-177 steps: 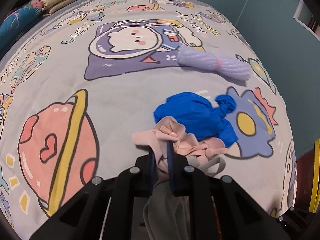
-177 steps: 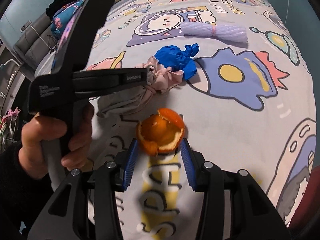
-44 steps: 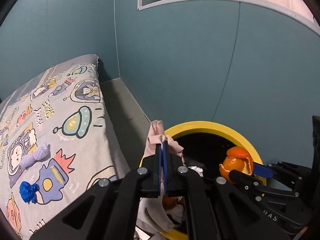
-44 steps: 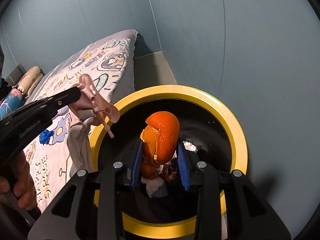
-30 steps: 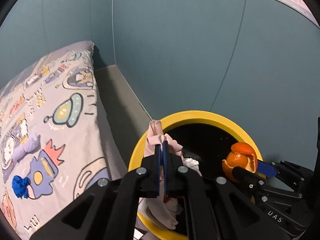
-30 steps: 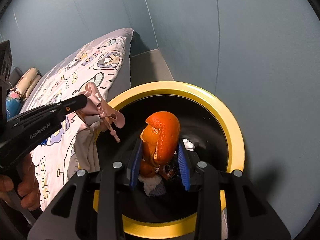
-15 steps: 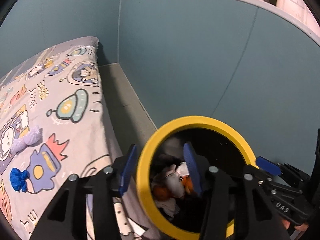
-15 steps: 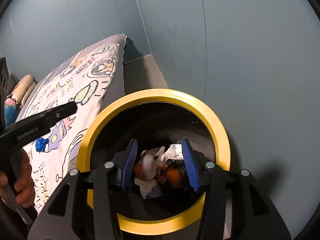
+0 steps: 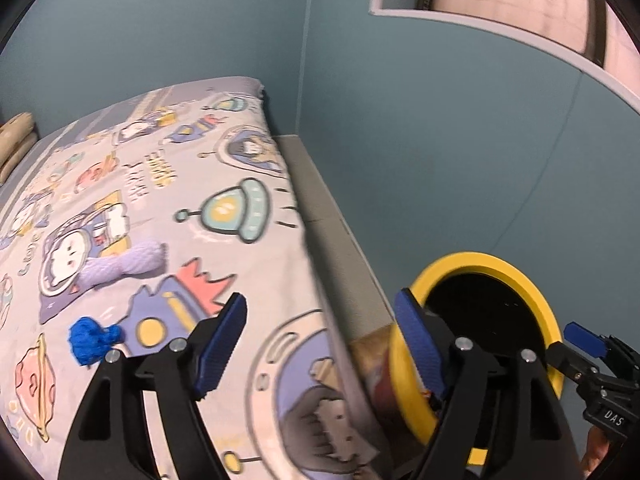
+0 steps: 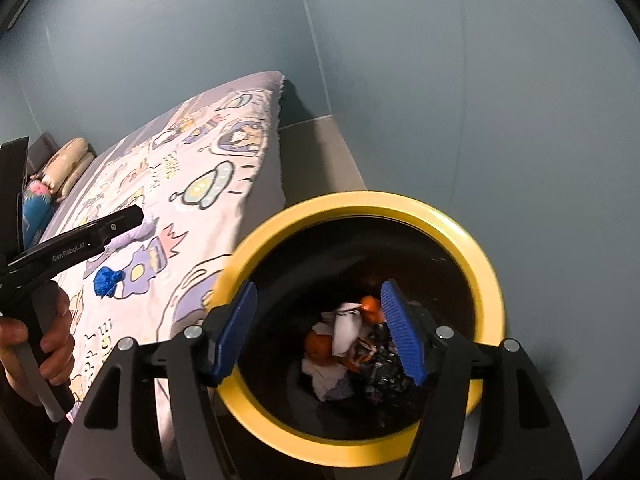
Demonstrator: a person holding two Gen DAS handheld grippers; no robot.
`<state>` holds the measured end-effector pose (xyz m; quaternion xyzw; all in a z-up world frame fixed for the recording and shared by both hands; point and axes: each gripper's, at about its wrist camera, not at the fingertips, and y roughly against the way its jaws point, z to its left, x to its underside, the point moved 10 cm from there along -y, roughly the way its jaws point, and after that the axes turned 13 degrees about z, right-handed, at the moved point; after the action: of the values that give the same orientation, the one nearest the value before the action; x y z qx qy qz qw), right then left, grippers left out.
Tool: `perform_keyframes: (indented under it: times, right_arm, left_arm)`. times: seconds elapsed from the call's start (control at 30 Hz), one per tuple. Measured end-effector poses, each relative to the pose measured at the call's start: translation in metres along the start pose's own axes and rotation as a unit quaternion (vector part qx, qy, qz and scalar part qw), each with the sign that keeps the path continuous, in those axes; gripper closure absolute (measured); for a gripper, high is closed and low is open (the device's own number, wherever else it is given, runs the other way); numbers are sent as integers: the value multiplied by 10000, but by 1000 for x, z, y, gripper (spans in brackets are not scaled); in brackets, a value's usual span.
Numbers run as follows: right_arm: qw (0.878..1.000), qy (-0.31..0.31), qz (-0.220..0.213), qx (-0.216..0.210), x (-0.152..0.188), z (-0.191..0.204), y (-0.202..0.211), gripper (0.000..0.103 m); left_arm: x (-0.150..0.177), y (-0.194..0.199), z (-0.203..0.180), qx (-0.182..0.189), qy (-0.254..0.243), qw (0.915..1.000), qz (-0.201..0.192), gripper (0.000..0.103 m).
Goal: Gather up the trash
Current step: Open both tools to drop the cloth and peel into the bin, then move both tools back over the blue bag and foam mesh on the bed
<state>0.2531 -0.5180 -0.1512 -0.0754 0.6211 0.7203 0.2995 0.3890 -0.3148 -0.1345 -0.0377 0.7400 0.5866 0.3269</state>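
A black bin with a yellow rim (image 10: pixel 486 272) (image 9: pixel 536 292) stands between the bed and the wall. Inside lie orange peel (image 10: pixel 320 346), white crumpled pieces (image 10: pixel 346 326) and dark scraps. My right gripper (image 10: pixel 320 330) hangs over the bin's mouth, its jaws opening with nothing between them. My left gripper (image 9: pixel 324 340) sits over the bed's edge beside the bin, jaws opening and empty. On the bed lie a crumpled blue bag (image 9: pixel 90 340) (image 10: pixel 106 280) and a lilac mesh roll (image 9: pixel 128 262).
The bed has a cartoon space-print cover (image 9: pixel 160 184) and pillows (image 10: pixel 66 168) at its far end. A grey ledge (image 9: pixel 316 200) runs between bed and teal wall (image 9: pixel 440 140). A hand (image 10: pixel 48 344) holds the left gripper's handle in the right wrist view.
Both grippers opened and dropped their loads: the pink-grey cloth and the orange peel are gone from the jaws, the peel now in the bin. The left gripper swung away toward the bed.
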Motion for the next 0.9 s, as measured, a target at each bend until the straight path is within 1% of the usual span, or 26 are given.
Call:
perform_keyframes:
  times: [0.13,0.4,0.43,0.63,0.73,0.9]
  right_arm:
    - [9997,212,48,-133,-8,29,-9,42]
    - [9968,623,250,-444,-27,92,-40,41]
    - [9962,702,251,-460,-31,101,-46,41]
    - [9928,986,406,-552,-47,149,-80,41]
    - [9902,1122,509,-660,-53,172,-97,41]
    - [9844,1374,710,-836,-63,212,-128,41]
  left_arm:
    - [1,2,35,16,373,9993,65,27]
    - [12,0,123,-366,1005,9942,101,25]
    - [15,-1,139,-437,1131,9925,135,24]
    - [31,-10,206,-782,1574,9841,258,24]
    - [39,-17,231,-876,1726,9804,364,24]
    - [55,-32,272,-1191,1901,9733,497,24]
